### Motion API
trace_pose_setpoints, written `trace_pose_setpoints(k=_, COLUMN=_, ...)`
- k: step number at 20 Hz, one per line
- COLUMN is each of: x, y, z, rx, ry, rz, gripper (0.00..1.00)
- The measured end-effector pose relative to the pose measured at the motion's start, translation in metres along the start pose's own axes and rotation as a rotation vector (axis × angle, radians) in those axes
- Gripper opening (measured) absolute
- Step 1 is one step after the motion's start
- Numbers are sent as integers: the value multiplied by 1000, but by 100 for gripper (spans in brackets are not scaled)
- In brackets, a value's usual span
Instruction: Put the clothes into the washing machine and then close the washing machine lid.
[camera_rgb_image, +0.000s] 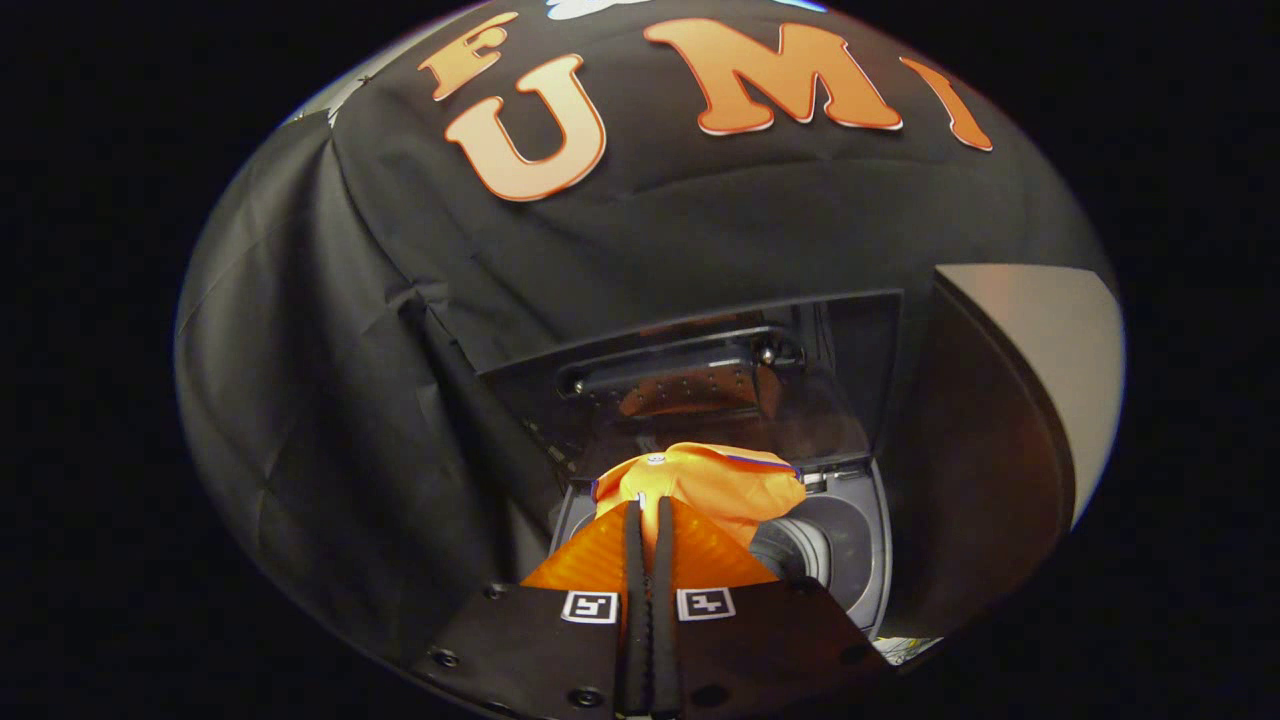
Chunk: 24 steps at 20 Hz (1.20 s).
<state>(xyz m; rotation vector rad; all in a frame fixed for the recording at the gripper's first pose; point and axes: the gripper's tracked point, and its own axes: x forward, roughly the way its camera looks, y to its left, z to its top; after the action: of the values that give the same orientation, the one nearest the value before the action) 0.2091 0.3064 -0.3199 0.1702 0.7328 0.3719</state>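
Both fingers (648, 515) pinch crumpled orange cloth (710, 478) above the washing machine's (860, 540) round opening.

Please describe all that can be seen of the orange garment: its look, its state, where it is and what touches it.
The orange cloth garment looks like a sports shirt of smooth fabric, with a thin dark stripe along one edge and a small round badge. It is bunched into a loose bundle and hangs just ahead of the gripper, whose fingers are closed on its near edge. It is above the round opening of the grey top-loading washing machine, in front of the raised dark lid.
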Motion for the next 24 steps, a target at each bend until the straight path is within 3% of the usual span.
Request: trace_pose_setpoints(k=24, x=116, y=-69, z=-137, rx=68, ry=251, rz=-90, gripper=8)
